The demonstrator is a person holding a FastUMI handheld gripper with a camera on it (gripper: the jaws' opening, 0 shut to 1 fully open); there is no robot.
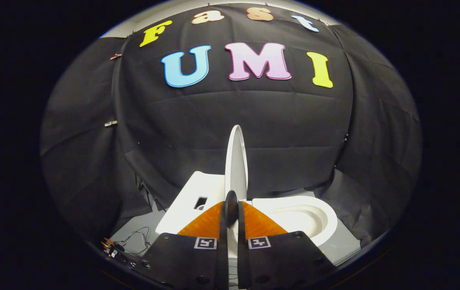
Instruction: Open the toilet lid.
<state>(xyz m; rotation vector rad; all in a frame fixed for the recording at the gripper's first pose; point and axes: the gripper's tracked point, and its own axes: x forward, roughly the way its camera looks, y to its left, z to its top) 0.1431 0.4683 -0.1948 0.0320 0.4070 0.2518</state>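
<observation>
One lid (236, 159) stands upright, edge-on, rising from between the fingertips of the claw (231, 209), whose fingers sit narrowly together pinching its lower edge; one bowl (306, 217) lies open just right, one tank (189, 199) left

- The white toilet lid (236, 161) stands raised, seen edge-on, its lower edge between the closed-in fingers of the hand-held gripper (232, 209).
- The white toilet bowl (306, 217) lies open just beside it, with the tank (191, 197) on its other side.
</observation>
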